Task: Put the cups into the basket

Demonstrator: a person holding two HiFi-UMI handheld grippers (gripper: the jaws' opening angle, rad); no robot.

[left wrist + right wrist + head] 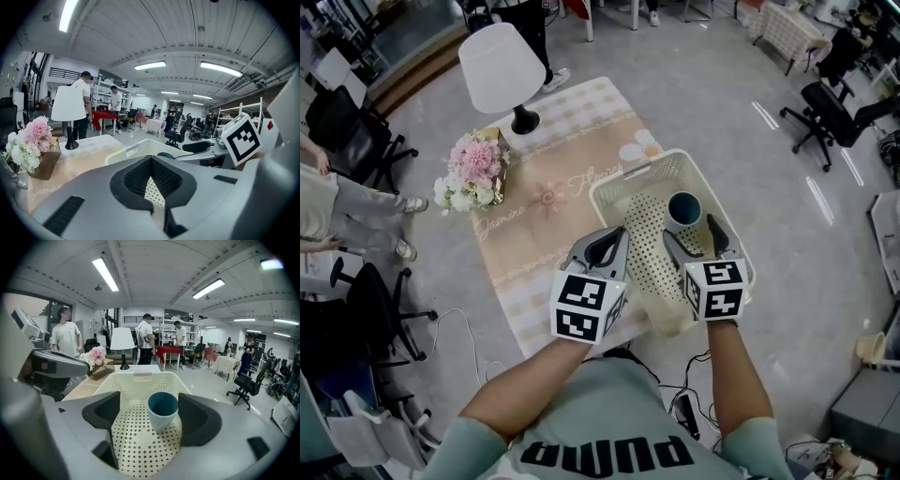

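Right gripper (149,417) gapes wide at the teal cup (162,409), upright in the basket (138,377); left gripper (151,160) is pinched closed, empty.

PUMA runs across the person's shirt (609,455) (upside down from above). The tablecloth (546,202) carries cursive script, apparently "Jasmine Flower".

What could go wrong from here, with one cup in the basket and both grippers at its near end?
1. The right gripper has its jaws open close beside the cup standing in the basket; a careless sideways swing could tip the cup.
2. The basket seems to sit at the right edge of the table, and the left gripper, jaws shut, is also at its near end; a bump might push it off.
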